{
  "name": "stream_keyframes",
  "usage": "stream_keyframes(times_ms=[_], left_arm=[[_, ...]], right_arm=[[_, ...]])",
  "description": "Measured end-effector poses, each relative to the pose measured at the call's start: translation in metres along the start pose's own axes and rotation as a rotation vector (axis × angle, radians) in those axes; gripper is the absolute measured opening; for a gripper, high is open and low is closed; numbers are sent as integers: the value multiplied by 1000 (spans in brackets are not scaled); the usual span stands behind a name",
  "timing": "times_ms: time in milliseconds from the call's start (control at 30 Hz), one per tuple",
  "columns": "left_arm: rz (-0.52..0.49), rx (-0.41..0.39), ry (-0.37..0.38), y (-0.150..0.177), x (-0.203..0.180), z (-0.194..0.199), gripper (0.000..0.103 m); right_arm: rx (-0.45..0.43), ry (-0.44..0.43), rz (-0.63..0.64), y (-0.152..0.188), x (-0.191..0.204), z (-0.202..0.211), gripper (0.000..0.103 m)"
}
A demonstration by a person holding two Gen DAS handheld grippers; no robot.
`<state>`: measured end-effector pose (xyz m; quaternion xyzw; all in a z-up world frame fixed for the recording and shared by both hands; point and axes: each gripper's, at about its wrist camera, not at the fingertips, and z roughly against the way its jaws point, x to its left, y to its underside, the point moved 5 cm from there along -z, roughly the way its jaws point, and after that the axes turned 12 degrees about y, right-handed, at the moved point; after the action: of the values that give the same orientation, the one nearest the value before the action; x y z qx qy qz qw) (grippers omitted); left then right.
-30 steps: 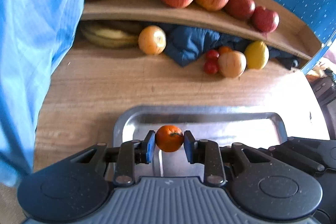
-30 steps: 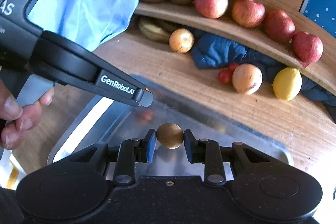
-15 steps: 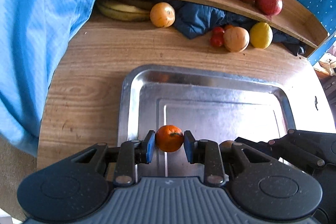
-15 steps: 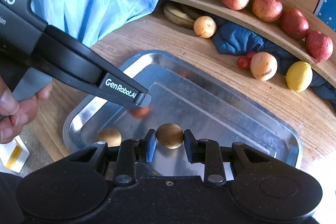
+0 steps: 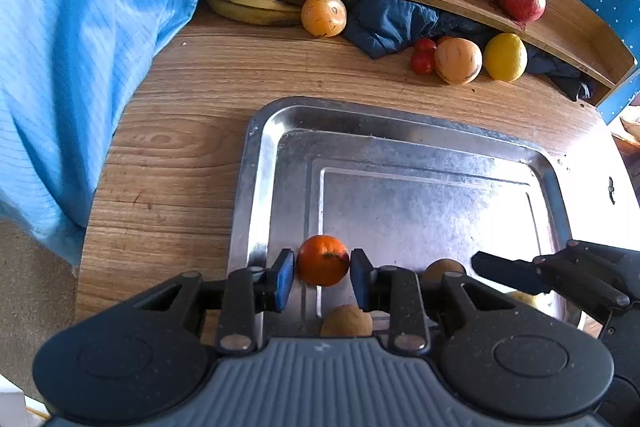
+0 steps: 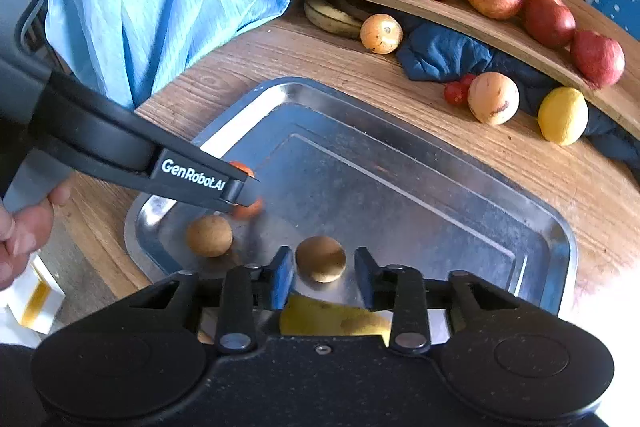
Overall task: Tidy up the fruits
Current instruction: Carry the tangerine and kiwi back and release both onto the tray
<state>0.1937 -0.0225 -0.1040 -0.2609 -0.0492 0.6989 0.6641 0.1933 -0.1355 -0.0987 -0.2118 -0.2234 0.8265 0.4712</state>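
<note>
Your left tongs sit on a ribbed grey body with black arms, silver rivets and blue pads; your right tongs have an all-black speckled body, and white "GenRobot.AI" lettering marks the left tongs' arm

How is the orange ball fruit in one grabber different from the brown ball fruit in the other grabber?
The orange fruit is bright orange with a tiny green stem mark; the brown fruit is dull tan and plain. The left gripper pinches the orange fruit, pads touching it; the right gripper shows small gaps beside the brown fruit, so it looks let go. Both are small, round and over the metal tray.
</note>
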Motion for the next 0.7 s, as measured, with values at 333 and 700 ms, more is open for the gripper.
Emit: stream_keyframes(times_ms=[333, 700], left_arm=[[8, -9, -41, 10, -6, 26, 87], [-104, 29, -25, 42, -17, 54, 102]], right_arm=[[-45, -8, -87, 14, -14, 33, 83], [27, -6, -160, 46, -28, 61, 102]])
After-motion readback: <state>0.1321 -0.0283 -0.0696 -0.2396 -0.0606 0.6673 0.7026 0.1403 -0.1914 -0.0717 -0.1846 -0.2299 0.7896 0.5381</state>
